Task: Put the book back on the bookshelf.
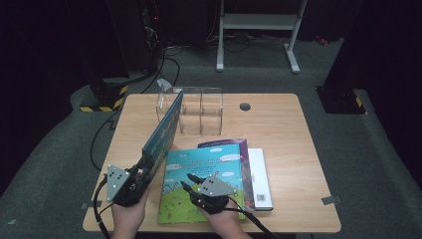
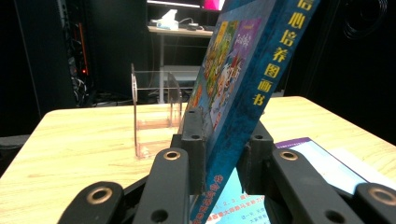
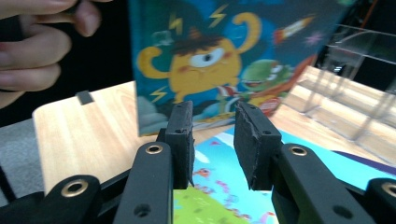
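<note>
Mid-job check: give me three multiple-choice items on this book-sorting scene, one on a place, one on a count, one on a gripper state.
1. Where does the clear acrylic rack stand?
A. at the far side of the table
B. on the floor
C. on top of the flat books

2. How many books lie flat on the table?
A. one
B. three
C. six

3. How does the left gripper stand?
A. wide open over bare wood
B. shut on the rack
C. shut on the blue picture book

Key:
1 A: in the high view the rack sits near the table's far edge, beyond the books.
2 B: a green-covered book lies over a purple book and a white book.
3 C: in the left gripper view both jaws press the blue picture book, which stands tilted on edge.
</note>
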### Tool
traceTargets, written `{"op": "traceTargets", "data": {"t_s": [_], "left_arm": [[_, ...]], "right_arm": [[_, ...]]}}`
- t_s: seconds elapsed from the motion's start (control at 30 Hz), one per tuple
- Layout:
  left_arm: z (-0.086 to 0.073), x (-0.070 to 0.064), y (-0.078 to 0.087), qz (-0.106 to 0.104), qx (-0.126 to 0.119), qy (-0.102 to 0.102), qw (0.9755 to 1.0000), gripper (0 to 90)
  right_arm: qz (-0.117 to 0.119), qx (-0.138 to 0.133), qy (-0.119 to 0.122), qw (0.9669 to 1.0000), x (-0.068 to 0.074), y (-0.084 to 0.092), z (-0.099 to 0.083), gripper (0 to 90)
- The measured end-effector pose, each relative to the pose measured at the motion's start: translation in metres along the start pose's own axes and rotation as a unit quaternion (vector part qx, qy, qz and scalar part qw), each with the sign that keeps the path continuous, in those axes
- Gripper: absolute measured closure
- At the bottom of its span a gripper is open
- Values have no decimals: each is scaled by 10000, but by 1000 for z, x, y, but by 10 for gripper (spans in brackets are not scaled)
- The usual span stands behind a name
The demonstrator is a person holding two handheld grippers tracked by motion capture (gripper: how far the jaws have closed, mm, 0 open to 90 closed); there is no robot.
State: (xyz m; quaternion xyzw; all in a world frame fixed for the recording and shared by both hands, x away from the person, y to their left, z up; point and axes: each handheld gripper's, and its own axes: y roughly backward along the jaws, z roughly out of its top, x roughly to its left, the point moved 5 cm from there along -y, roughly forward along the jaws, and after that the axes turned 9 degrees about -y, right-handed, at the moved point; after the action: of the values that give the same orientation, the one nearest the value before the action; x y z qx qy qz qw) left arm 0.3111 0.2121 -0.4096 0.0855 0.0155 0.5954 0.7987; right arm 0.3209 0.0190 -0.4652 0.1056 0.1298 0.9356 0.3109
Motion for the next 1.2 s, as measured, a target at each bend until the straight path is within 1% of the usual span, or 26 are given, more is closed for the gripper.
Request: {"op": "traceTargets", "data": {"t_s": [0.13,0.2,0.3,0.37,0.43,0.57,0.7,0.77,0.8,0.9,0.93,1.0,1.1,1.2], "left_arm": [[-1,6,1,27,-9,40,10000,769],[-1,9,2,42,-22,4,10000,774],[-3,13,3,51,-41,23,10000,778],[-3,15,4,78,-46,-17,10000,783],[-4,17,5,81,-72,37,9999,785],[-7,20,6,162,-120,-83,9998,797],[-9,21,7,233,-141,-209,9994,806],[-10,22,8,291,-135,-335,9989,814],[-10,23,8,293,-127,-350,9989,817],[-10,24,8,299,-113,-409,9987,819],[-10,25,8,300,-119,-424,9986,820],[-10,24,8,310,-131,-470,9983,820],[-10,23,8,306,-105,-581,9978,819],[-9,22,8,309,-87,-607,9976,818]], "right_arm": [[-182,-54,-69,9998,-14,9,5,656],[-248,-78,-87,9996,-19,13,7,653],[-380,-113,-105,9992,-28,20,12,649],[-427,-133,-133,9989,-33,24,13,650],[-500,-161,-154,9985,-38,29,13,660],[-610,-111,-203,9979,-49,38,12,659],[-739,-149,-224,9969,-59,48,12,650],[-822,-238,-284,9959,-67,57,13,649],[-886,-276,-343,9951,-72,63,14,648],[-1072,-361,-375,9929,-85,77,13,650],[-1151,-371,-371,9920,-89,82,11,656],[-1308,-383,-288,9902,-96,88,9,661],[-1440,-351,-405,9881,-109,97,1,661],[-1532,-372,-524,9861,-119,103,-6,658]]}}
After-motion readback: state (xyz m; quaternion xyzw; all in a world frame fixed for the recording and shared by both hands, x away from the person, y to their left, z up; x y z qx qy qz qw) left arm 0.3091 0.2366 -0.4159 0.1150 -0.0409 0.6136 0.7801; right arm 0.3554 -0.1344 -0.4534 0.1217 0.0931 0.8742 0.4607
